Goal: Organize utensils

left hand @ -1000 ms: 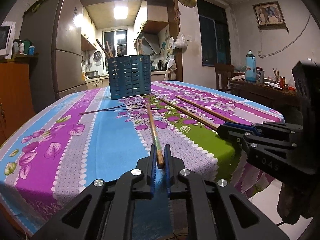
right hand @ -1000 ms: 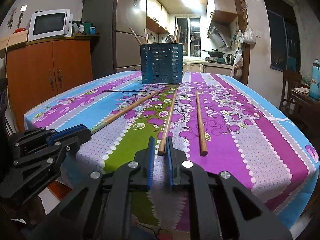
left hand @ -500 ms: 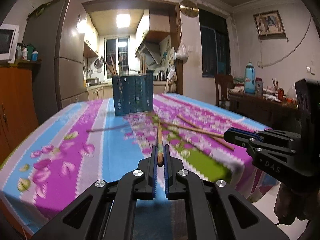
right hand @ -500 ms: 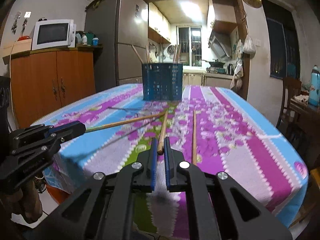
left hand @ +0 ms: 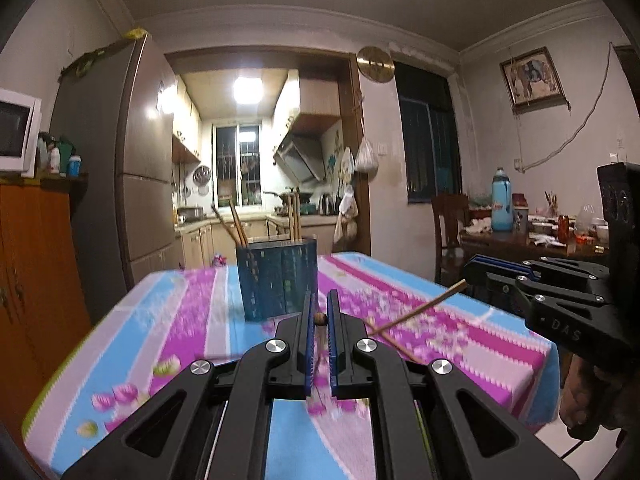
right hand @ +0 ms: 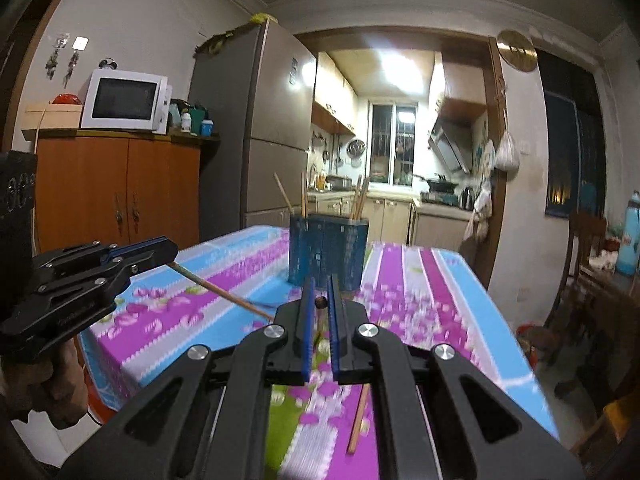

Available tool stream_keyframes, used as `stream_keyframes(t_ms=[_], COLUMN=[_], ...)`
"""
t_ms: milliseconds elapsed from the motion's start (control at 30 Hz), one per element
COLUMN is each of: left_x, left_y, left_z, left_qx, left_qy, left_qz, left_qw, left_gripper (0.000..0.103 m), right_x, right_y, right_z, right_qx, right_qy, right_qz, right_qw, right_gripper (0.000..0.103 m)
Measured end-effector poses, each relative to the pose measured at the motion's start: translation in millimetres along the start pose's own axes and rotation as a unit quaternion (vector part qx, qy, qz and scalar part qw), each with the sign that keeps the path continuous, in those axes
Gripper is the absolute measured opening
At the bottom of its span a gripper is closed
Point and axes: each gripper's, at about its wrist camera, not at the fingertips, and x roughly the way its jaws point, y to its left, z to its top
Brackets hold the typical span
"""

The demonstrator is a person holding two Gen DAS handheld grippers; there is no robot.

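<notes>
Left claw [left hand: 319, 319] clenching one wooden chopstick [left hand: 319, 319], butt end showing between the blue pads, stick pointing straight ahead and foreshortened. Right claw [right hand: 320, 303] clenching a second chopstick [right hand: 319, 302] the same way, dark butt end pinched between its pads.

Seeing each claw from the other's camera: right claw [left hand: 474, 270] sitting off to the right of the left one, its chopstick [left hand: 416, 312] slanting down from the tip toward the desk; left claw [right hand: 172, 246] off to the left of the right one, its chopstick [right hand: 220, 290] angling down likewise. Both sticks hanging clear of the cloth; far ends lost in blur.

Holding the grips: a hand [left hand: 580, 404] under the right claw's handle, another hand [right hand: 60, 384] under the left one's.

Below and slightly right of the right claw: one more chopstick [right hand: 358, 418] lying flat on the desk [right hand: 440, 320], partly hidden behind the claw body. Desk wearing a striped floral cloth in pink, blue and green.

Straight ahead of both claws: blue slotted utensil holder [left hand: 277, 278] standing upright on the desk, several chopsticks [left hand: 236, 220] already leaning inside, tops sticking out over the rim. Well apart from both claw tips.

Beyond the holder: fridge [right hand: 256, 128] to the left, microwave [right hand: 126, 100] on a wooden cabinet [right hand: 116, 188] further left.
</notes>
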Motion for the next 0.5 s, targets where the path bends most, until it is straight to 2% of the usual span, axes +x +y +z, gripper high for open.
stream_keyframes(t_ms=[167, 500], left_x=[21.6, 71.3], left_y=[5.9, 13.3], left_z=[27.7, 71.5], left_qx=[0.004, 0.009], left_qy=[0.003, 0.039], left_qz=[-0.012, -0.029], left_qw=[0.9999, 0.9988], left_gripper=[0.007, 0.007], right_x=[13.8, 60.3], right_y=[-4.0, -28.4], right_z=[34.2, 81.7], right_qx=[-0.019, -0.005], right_qy=[-0.003, 0.039], right_qz=[0.021, 0.054], right_qw=[1.000, 0.998], right_gripper=[0.005, 0.005])
